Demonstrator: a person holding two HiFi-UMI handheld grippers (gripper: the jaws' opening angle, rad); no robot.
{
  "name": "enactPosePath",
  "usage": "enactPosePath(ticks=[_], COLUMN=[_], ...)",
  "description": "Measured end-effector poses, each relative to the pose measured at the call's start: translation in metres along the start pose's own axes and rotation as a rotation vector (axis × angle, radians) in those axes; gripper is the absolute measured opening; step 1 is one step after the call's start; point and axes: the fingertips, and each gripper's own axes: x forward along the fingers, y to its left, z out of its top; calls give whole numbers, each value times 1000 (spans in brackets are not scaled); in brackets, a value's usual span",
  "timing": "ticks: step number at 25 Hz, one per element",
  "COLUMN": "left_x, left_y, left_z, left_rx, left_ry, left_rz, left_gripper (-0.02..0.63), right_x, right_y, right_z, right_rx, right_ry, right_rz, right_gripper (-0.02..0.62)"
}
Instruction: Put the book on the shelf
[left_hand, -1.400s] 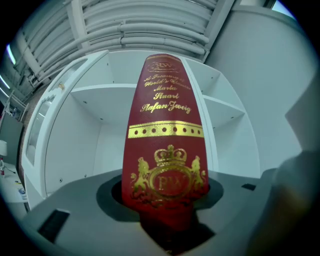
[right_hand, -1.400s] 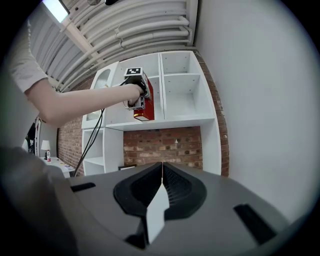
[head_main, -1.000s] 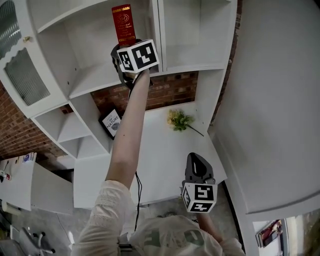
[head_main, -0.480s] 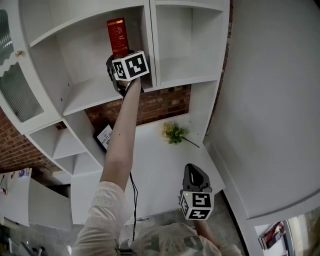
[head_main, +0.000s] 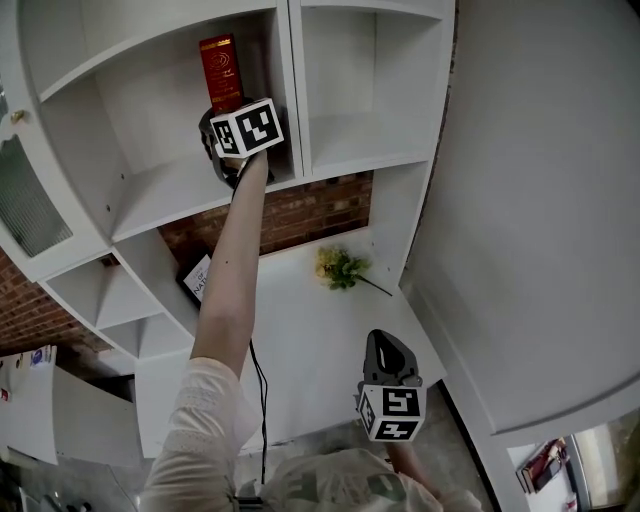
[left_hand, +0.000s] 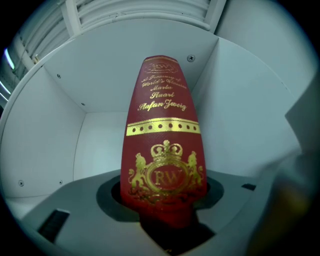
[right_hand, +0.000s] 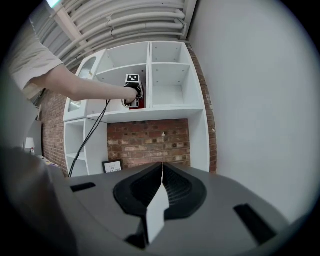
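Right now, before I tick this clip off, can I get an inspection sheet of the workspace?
Surface: white shelf board, bare beside the book.
Job's things: red book upright in the upper compartment.
Clutter: flower sprig and framed print on the lower counter.
Grippers: left gripper jaws closed on the book's lower end; right gripper jaws together, empty.
Cables: black cable hanging in front of the counter.
Surroundings: brick wall behind the unit.

The head view takes in the white shelf (head_main: 160, 190) from the person's head, the left gripper view faces close into one compartment (left_hand: 250, 100), and the right gripper view sees that shelf from well back.
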Motion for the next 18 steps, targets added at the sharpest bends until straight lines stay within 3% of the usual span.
enactPosePath(ticks=[18], left_x=[12], left_y=[1], left_z=[-1], left_rx=[-14], left_ry=[-11], left_rz=[11], left_gripper=[244], right_x=[1], right_y=[-7], right_z=[3], right_rx=[-12], right_ry=[-1], right_rz=[-31], right_gripper=[17])
